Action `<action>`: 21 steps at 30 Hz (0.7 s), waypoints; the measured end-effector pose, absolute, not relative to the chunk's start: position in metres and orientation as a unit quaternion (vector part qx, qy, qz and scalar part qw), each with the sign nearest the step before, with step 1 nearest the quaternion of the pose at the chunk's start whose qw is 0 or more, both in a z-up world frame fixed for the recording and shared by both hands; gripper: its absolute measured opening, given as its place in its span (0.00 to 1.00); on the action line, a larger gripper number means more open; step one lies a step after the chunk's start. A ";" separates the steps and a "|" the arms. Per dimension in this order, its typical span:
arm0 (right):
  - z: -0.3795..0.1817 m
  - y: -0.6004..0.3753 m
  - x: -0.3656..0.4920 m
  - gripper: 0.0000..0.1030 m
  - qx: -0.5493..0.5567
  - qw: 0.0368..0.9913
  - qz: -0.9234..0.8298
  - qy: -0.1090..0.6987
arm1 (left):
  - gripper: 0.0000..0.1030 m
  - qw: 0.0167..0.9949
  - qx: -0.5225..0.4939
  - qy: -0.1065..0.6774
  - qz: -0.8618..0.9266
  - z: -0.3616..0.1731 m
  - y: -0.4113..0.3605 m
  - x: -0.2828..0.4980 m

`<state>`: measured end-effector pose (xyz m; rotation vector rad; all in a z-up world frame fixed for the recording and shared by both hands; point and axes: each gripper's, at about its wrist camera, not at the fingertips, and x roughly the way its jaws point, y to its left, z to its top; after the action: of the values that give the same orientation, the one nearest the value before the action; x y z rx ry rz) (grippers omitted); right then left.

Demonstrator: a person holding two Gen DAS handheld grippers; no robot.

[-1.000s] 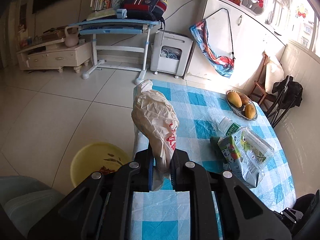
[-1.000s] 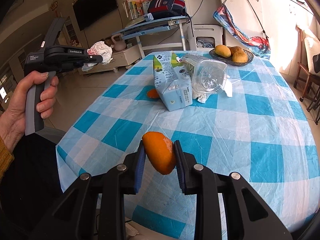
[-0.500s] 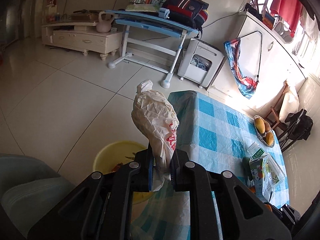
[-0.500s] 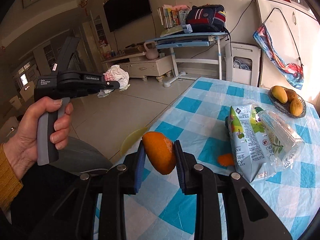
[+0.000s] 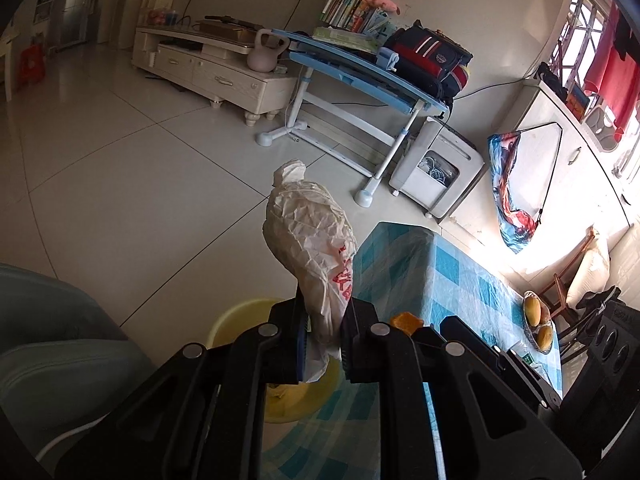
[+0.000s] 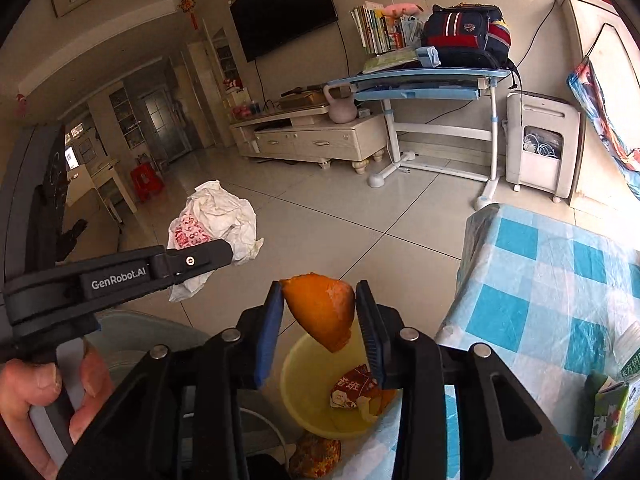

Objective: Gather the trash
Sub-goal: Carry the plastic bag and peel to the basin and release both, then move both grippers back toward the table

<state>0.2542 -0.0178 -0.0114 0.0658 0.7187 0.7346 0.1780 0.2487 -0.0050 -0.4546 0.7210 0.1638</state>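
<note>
My left gripper (image 5: 324,332) is shut on a crumpled white plastic bag (image 5: 312,240) with red print, held over the floor beside the table; the bag (image 6: 216,220) also shows in the right wrist view. My right gripper (image 6: 320,312) hangs above a yellow bin (image 6: 304,392) on the floor. Its jaws are opening, and an orange peel (image 6: 320,308) sits loosely between them, tilted with its tip down. The bin holds a red wrapper (image 6: 352,388) and scraps of peel. In the left wrist view the bin (image 5: 236,316) lies just under my fingers.
A table with a blue checked cloth (image 6: 540,280) stands right of the bin, with a juice carton (image 6: 608,412) at its near edge and a fruit bowl (image 5: 538,320) further along. A grey seat (image 5: 48,320) is left of the bin. A hand (image 6: 40,392) grips the left handle.
Both grippers have swung left off the table to above the yellow bin. The right jaws have widened and the orange peel has tipped between them. The left still grips the bag.
</note>
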 end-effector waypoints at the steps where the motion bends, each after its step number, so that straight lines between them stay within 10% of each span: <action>1: -0.012 -0.019 0.255 0.39 0.032 0.871 0.349 0.345 | 0.13 0.907 -0.223 0.349 0.079 -0.005 0.249 0.179; 10: -0.010 -0.062 0.218 0.51 0.033 0.873 0.352 0.335 | 0.14 0.892 -0.210 0.396 0.057 -0.021 0.239 0.193; 15: -0.010 -0.100 0.177 0.54 0.025 0.876 0.349 0.331 | 0.50 0.871 -0.138 0.464 0.083 -0.046 0.213 0.209; 21: -0.018 -0.154 0.125 0.60 -0.012 0.900 0.300 0.317 | 0.69 0.905 -0.041 0.404 0.125 -0.021 0.188 0.195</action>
<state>0.1255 -0.1544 -0.0177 -0.0251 0.6557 0.6215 0.1947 0.1884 -0.0207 -0.0854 0.8350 0.2589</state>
